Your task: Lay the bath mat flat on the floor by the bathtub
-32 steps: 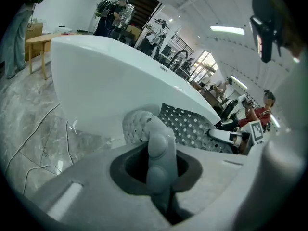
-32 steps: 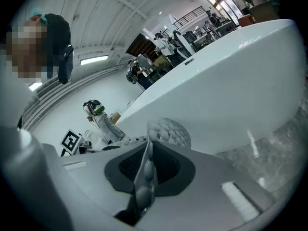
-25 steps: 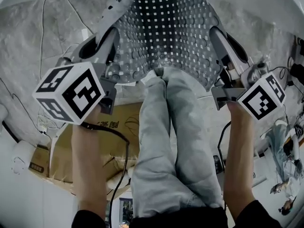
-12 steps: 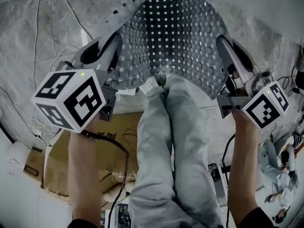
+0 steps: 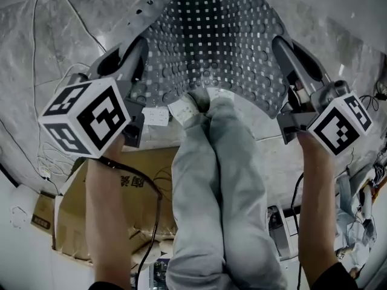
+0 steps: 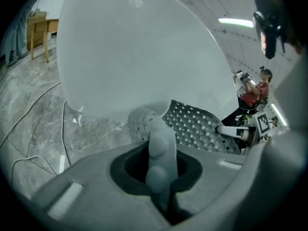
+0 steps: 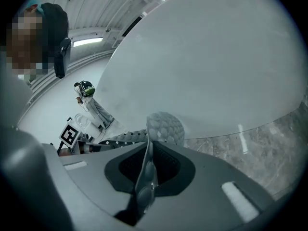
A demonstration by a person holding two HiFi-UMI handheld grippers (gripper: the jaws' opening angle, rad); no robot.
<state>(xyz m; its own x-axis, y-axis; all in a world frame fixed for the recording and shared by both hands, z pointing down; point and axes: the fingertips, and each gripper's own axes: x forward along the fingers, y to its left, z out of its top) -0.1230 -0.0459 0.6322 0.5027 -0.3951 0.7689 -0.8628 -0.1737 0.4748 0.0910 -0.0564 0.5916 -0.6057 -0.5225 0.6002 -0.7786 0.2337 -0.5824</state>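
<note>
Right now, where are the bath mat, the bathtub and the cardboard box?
bath mat [image 5: 217, 41], head view, middle of its perforated sheet.
bathtub [image 6: 139, 47], left gripper view, its smooth white side.
cardboard box [image 5: 148, 159], head view, a bare brown panel.

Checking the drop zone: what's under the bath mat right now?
The bath mat is held up, pinched by the left tool and right tool. Grey marble floor shows either side; the patch directly beneath is covered by the mat itself.

The bathtub [image 6: 139, 47] wall blocks me straight ahead — cables [image 6: 63, 124] trail across the marble floor [image 6: 96, 131] on my left, my legs [image 5: 211, 180] fill the middle, bare floor opens right.
</note>
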